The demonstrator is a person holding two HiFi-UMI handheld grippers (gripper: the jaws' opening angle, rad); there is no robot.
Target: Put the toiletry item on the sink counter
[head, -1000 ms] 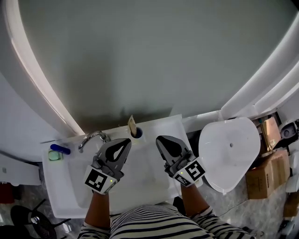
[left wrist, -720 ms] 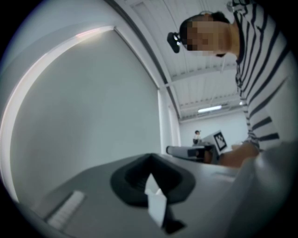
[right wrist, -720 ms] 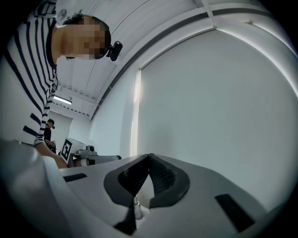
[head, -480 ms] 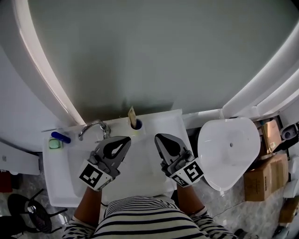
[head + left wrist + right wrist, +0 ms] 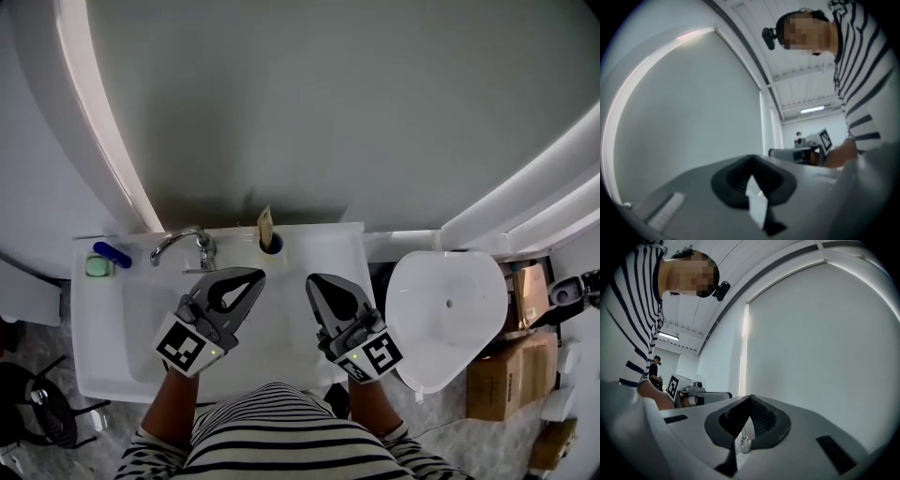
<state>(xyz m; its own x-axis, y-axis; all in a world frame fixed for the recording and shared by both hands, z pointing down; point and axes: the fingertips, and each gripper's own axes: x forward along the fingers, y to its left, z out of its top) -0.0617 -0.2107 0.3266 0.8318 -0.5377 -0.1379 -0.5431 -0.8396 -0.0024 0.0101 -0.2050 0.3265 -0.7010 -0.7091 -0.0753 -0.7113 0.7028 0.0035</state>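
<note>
This is a bathroom corner, but it seems built as a set inside a large hall. A white sink [image 5: 103, 366] with a metal tap [image 5: 178, 246] stands against a plain grey wall [image 5: 309, 112]. A toilet [image 5: 445, 314] with its lid down is just beside it. Cardboard boxes [image 5: 502, 375] lie on the floor near the toilet. The gripper views show a high white ceiling with strip lights [image 5: 812, 109].

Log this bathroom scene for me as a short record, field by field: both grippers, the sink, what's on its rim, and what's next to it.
left gripper: shut, empty, above the sink
right gripper: shut, empty, above the sink
sink: white, faucet at back
back rim: cup holding a tan item
back left corner: green item, blue item
right of sink: toilet
</note>
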